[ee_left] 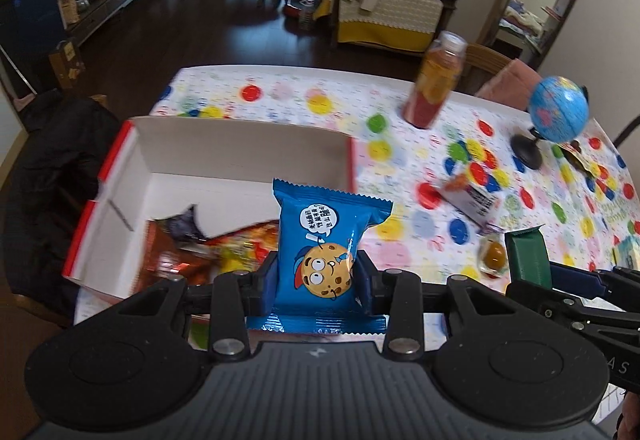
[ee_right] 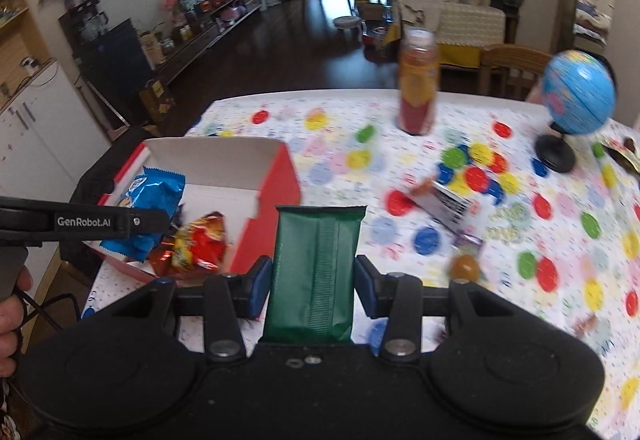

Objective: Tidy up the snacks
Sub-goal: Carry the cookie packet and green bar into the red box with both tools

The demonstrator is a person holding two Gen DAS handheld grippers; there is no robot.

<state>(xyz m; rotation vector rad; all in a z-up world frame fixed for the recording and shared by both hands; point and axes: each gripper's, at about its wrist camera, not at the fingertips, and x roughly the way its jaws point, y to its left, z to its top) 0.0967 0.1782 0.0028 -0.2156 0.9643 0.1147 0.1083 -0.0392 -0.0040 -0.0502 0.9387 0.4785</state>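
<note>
My left gripper (ee_left: 316, 280) is shut on a blue cookie packet (ee_left: 324, 240), held upright above the near edge of the red-and-white box (ee_left: 240, 140). In the box lie orange and red snack packets (ee_left: 240, 248). My right gripper (ee_right: 314, 282) is shut on a dark green snack bar (ee_right: 316, 268), just right of the box (ee_right: 276, 196). From the right wrist view the left gripper's arm (ee_right: 84, 222) carries the blue packet (ee_right: 152, 200) over the box. The green bar (ee_left: 526, 256) and right gripper show at the right of the left wrist view.
On the dotted tablecloth (ee_right: 360, 160) stand a juice bottle (ee_right: 416, 88) and a small globe (ee_right: 576, 100). A white packet with a barcode (ee_right: 444, 202) and a small wrapped brown sweet (ee_right: 464, 266) lie to the right of the box. A hand (ee_right: 8, 316) shows at the left edge.
</note>
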